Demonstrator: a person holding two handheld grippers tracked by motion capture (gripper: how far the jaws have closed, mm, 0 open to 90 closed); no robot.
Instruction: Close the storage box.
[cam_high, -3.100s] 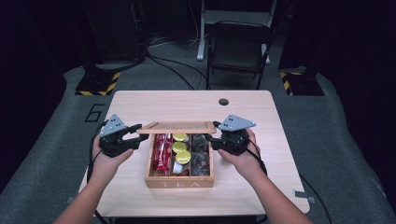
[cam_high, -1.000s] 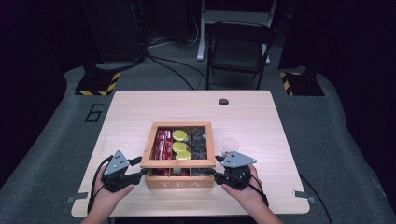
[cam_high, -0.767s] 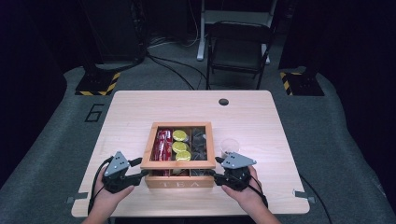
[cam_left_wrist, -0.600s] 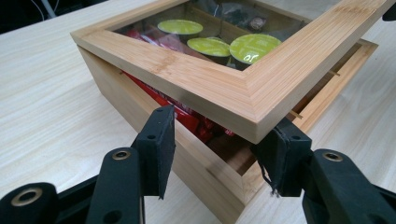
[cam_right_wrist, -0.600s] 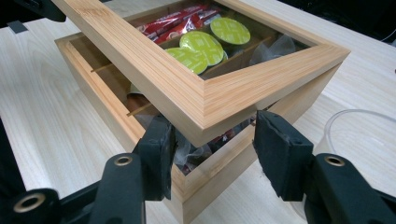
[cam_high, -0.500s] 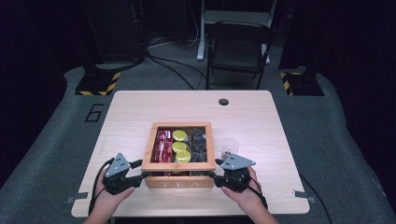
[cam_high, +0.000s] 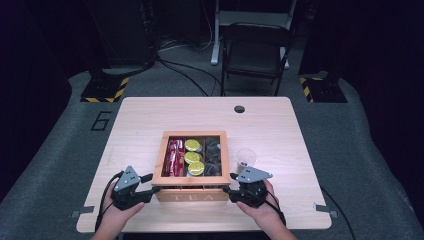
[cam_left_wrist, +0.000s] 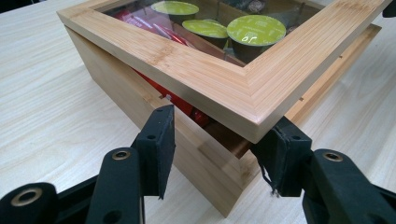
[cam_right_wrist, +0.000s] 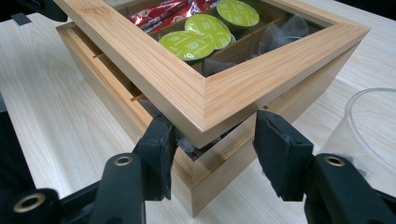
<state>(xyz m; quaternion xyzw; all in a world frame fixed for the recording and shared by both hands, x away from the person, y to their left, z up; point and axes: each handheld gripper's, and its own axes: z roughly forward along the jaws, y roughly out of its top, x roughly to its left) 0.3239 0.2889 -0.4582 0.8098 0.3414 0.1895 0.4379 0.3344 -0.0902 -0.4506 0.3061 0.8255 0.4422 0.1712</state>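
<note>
A wooden tea box stands near the table's front edge, its glass-windowed lid lowered but still slightly ajar at the front. Inside lie red packets, green-topped capsules and dark tea bags. My left gripper straddles the front left corner. In the left gripper view its jaws stand apart, one pad under the lid. My right gripper straddles the front right corner. There the lid corner sits between open jaws, one pad tucked beneath its edge.
A clear plastic cup stands just right of the box, close to my right gripper, and also shows in the right gripper view. A cable hole lies at the table's far edge. A folding chair stands beyond the table.
Three seconds ago the lid stood raised with both grippers beside the box's middle. It has come down nearly flat and both hands are at the front corners. Over the last second little moved.
</note>
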